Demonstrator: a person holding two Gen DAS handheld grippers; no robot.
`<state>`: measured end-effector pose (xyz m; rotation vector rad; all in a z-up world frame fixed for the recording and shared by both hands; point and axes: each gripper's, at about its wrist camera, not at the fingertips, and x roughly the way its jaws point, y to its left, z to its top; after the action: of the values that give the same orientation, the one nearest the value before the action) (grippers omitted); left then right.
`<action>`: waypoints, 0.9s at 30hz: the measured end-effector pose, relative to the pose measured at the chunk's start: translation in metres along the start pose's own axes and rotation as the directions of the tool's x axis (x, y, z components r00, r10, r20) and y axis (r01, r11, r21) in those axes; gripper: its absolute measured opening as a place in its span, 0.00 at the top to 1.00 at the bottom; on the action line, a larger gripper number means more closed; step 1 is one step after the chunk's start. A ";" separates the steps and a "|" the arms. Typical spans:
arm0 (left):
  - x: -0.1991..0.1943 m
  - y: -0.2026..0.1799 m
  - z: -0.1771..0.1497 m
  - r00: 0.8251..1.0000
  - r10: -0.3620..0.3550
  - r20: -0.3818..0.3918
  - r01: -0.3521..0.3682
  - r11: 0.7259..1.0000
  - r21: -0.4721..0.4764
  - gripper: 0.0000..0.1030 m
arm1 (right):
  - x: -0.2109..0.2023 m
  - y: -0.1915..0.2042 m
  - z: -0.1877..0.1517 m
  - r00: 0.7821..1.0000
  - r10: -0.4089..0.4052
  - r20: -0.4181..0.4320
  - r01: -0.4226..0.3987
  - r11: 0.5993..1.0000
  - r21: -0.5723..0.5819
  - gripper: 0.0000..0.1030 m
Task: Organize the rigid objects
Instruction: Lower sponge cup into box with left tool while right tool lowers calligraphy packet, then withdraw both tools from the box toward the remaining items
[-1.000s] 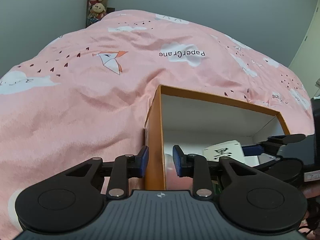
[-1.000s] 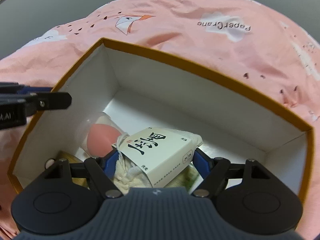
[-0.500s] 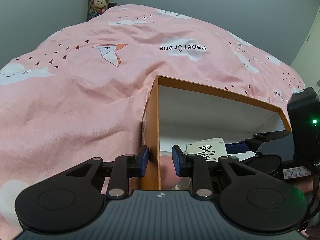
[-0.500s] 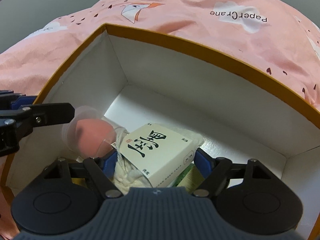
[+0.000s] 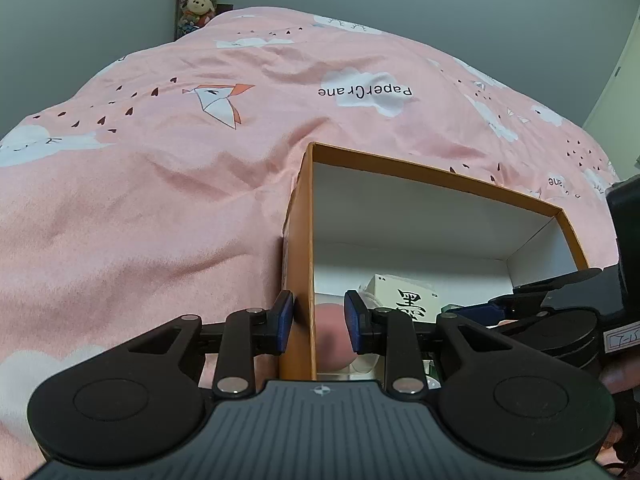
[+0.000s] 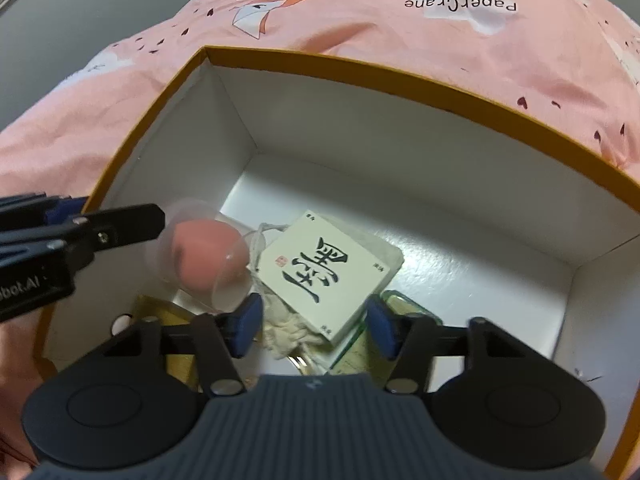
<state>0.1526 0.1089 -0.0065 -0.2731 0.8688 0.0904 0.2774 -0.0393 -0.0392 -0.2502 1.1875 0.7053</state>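
Right wrist view, right tongs spread above ink box, left tongs apparently straddling carton wall.

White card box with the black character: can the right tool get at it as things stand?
Probably yes. The right tool is open just above the white card box, fingers flanking its near corner. The box is open-topped; the pink sponge case sits to the side.

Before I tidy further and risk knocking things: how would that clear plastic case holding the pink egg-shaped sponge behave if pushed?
The clear plastic case with the pink egg-shaped sponge lies on its side in the orange-rimmed box, so its rounded wall would probably let it roll. It looks light; the smooth plastic may slip between fingers.
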 end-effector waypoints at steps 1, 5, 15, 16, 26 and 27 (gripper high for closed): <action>0.000 0.000 0.000 1.000 0.001 0.000 -0.001 1.000 0.000 0.69 | 0.001 0.001 0.000 1.000 -0.002 0.001 0.002 1.000 0.004 0.49; 0.001 -0.001 0.000 1.000 0.005 -0.001 -0.005 1.000 0.006 0.69 | 0.008 0.005 0.000 1.000 -0.011 -0.003 0.011 1.000 0.008 0.50; -0.006 -0.009 -0.003 0.999 0.033 0.031 -0.035 0.998 0.045 0.69 | -0.009 0.015 -0.008 0.996 -0.083 0.031 0.084 0.996 -0.031 0.49; -0.009 -0.011 -0.003 0.998 0.039 0.045 -0.042 0.998 0.053 0.69 | -0.014 0.016 -0.010 0.995 -0.092 0.041 0.093 0.995 -0.029 0.49; -0.052 -0.032 -0.012 0.984 0.014 0.178 -0.036 0.992 0.119 0.69 | -0.088 0.032 -0.045 0.974 -0.075 0.216 0.070 0.997 0.030 0.35; -0.058 -0.033 -0.013 0.981 0.001 0.194 -0.025 0.992 0.121 0.69 | -0.097 0.035 -0.051 0.968 -0.073 0.242 0.068 0.997 0.028 0.35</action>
<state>0.1118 0.0754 0.0367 -0.1400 0.6800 0.0740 0.1981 -0.0754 0.0356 -0.1826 0.9472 0.6419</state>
